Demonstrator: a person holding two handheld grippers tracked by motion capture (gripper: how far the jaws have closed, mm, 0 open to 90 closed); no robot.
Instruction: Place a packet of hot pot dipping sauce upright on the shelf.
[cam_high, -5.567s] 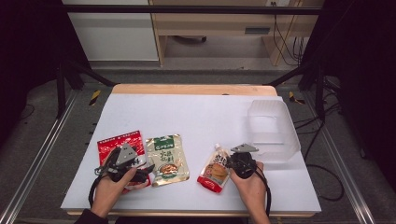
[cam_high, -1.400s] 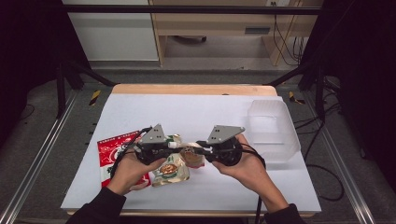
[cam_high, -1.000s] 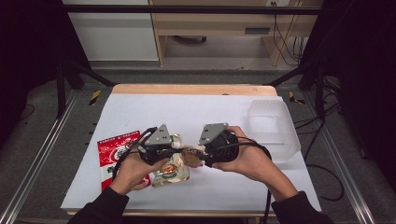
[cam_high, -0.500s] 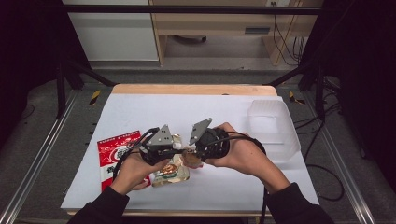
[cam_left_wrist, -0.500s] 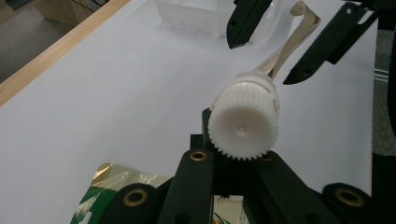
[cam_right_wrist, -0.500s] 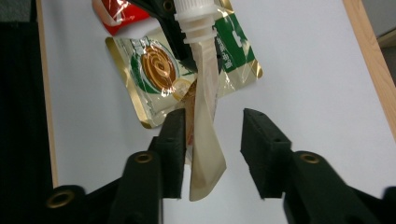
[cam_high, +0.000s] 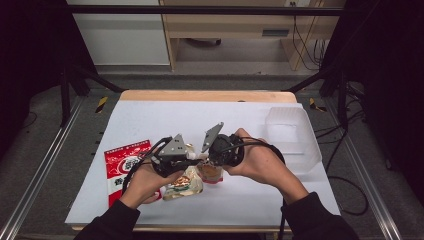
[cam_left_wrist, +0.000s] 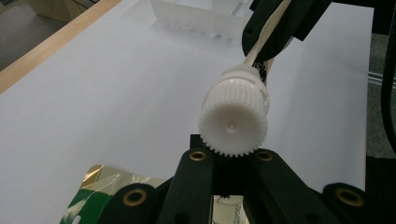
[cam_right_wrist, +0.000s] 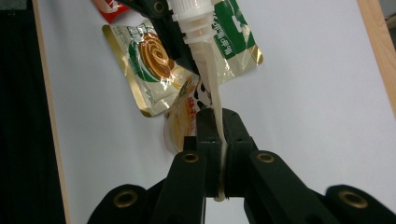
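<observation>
Both claws hanging onto one little spouted pouch

The left gripper is clamping the ridged white plastic screw cap, the right gripper, jaws just closing, is pinching the pouch's flat white top seam, mid-air over the white table.
</observation>
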